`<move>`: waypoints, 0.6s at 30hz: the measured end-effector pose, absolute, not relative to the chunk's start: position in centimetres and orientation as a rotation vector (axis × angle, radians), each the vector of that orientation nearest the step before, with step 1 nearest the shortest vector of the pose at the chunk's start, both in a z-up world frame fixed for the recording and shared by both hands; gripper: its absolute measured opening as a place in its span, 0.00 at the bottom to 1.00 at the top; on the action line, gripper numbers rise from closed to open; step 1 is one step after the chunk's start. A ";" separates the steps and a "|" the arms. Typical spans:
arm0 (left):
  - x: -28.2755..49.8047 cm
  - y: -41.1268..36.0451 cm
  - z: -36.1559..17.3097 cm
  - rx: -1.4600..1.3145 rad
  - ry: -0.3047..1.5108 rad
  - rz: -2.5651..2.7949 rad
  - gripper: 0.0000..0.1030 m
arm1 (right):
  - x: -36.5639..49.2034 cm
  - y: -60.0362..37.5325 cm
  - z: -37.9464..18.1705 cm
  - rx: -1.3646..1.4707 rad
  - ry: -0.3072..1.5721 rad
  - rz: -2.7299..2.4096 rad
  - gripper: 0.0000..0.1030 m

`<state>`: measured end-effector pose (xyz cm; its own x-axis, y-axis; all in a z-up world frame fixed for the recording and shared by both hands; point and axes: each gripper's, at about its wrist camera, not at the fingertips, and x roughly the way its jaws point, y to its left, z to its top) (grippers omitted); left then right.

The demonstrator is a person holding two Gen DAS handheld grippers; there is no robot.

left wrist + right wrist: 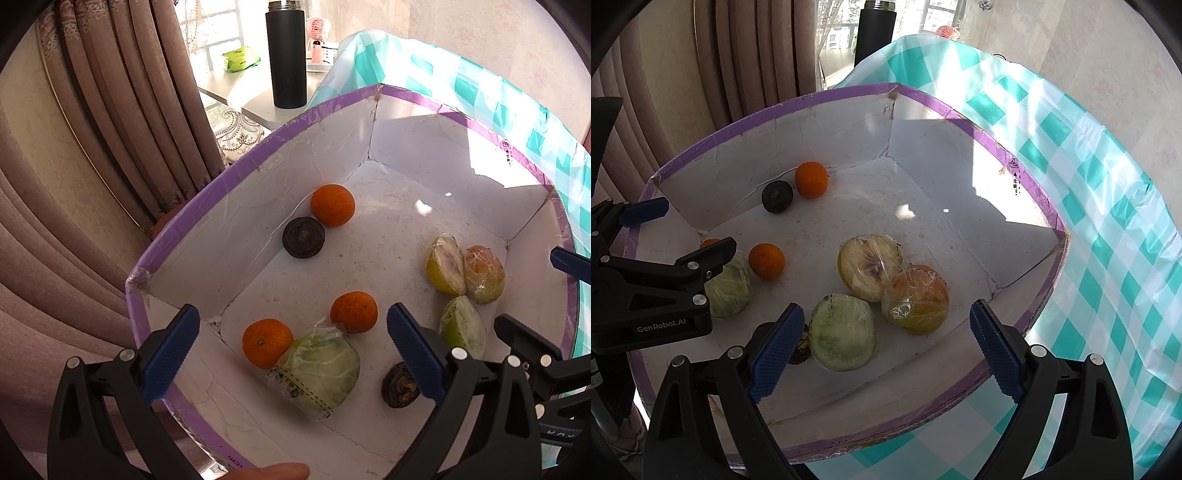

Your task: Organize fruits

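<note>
A white box with a purple rim (236, 173) (960, 118) holds the fruit. In the left wrist view there are three oranges (332, 205) (354, 311) (266, 342), two dark mangosteens (303, 237) (399, 386), a plastic-wrapped green fruit (321, 369) and wrapped cut halves (445, 269) (484, 273) (463, 326). My left gripper (291, 354) is open and empty above the near fruits. My right gripper (886, 347) is open and empty above a wrapped green half (844, 332), a pale half (870, 266) and an orange-red half (916, 299).
The box stands on a teal-and-white checked tablecloth (1108, 221). Brown curtains (110, 129) hang at the left. A black flask (286, 55), a green packet (240, 59) and a pink fan (319, 33) stand on a white table behind.
</note>
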<state>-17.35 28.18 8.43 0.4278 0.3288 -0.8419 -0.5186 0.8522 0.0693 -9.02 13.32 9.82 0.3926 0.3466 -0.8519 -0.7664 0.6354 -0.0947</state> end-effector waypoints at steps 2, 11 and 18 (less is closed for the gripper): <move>-17.3 28.2 8.4 -0.213 0.998 0.534 0.98 | -9.0 13.3 9.8 -0.528 0.915 0.748 0.85; -17.2 28.2 8.2 -0.204 1.003 0.551 0.98 | -9.1 13.4 9.8 -0.526 0.905 0.735 0.86; -17.0 27.8 7.9 -0.183 1.024 0.571 0.98 | -9.1 13.6 9.7 -0.520 0.899 0.736 0.86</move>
